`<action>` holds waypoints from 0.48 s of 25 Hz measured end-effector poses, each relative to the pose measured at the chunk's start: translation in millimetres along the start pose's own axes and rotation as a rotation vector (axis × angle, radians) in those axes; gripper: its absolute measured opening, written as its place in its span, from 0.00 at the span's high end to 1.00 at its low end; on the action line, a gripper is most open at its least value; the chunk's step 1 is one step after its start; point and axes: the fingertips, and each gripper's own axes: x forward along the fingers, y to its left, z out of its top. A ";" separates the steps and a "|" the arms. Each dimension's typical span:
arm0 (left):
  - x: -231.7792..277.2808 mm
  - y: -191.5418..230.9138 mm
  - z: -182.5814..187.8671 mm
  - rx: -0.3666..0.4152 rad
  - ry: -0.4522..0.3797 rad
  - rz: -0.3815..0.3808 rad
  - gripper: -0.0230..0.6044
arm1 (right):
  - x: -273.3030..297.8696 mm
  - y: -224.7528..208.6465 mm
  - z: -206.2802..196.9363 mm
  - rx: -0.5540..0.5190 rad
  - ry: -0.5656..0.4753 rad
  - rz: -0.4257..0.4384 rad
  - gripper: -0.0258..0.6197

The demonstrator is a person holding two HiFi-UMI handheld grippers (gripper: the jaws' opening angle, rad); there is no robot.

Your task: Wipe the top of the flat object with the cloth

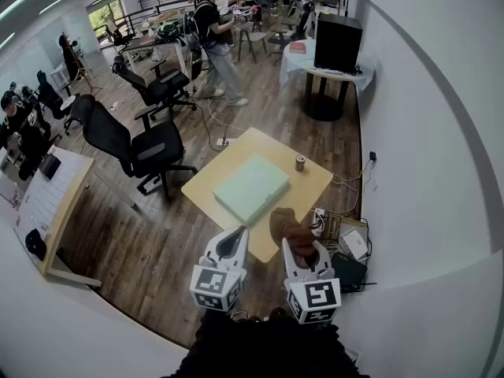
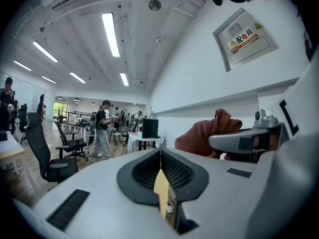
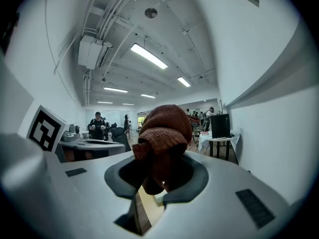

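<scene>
A pale green flat object [image 1: 250, 187] lies on a small wooden table [image 1: 207, 186] in the head view. My right gripper [image 1: 300, 245] is shut on a rust-brown knitted cloth [image 1: 289, 227], held in the air just short of the table's near corner. In the right gripper view the cloth [image 3: 165, 132] bulges up out of the right gripper [image 3: 159, 169] and hides the jaw tips. My left gripper [image 1: 231, 242] hovers beside it, to the left. Seen in its own view, the left gripper [image 2: 160, 159] is shut with nothing in it, and the cloth [image 2: 207, 136] shows to its right.
A small can [image 1: 300, 162] stands at the table's far right edge. Black office chairs [image 1: 130, 144] stand left of the table. Boxes and cables [image 1: 350, 246] sit on the floor by the white wall on the right. People [image 1: 214, 30] stand further back.
</scene>
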 end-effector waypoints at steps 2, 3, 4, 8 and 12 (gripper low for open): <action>3.5 -2.9 -0.4 0.007 -0.006 -0.012 0.91 | 1.0 -1.0 2.0 0.008 0.004 0.006 0.79; 5.3 -4.3 -1.3 0.008 -0.006 -0.016 0.91 | 1.5 -2.2 2.3 0.018 0.007 0.009 0.79; 7.3 -5.6 -2.5 0.009 -0.006 -0.018 0.91 | 1.8 -4.1 2.1 0.031 0.009 0.011 0.79; 15.8 -10.8 -7.1 0.004 0.001 -0.015 0.91 | 0.9 -13.5 -1.6 0.067 0.016 0.025 0.78; 23.8 -17.5 -8.4 0.002 0.008 -0.015 0.91 | 1.6 -24.4 -6.0 0.071 0.017 0.036 0.78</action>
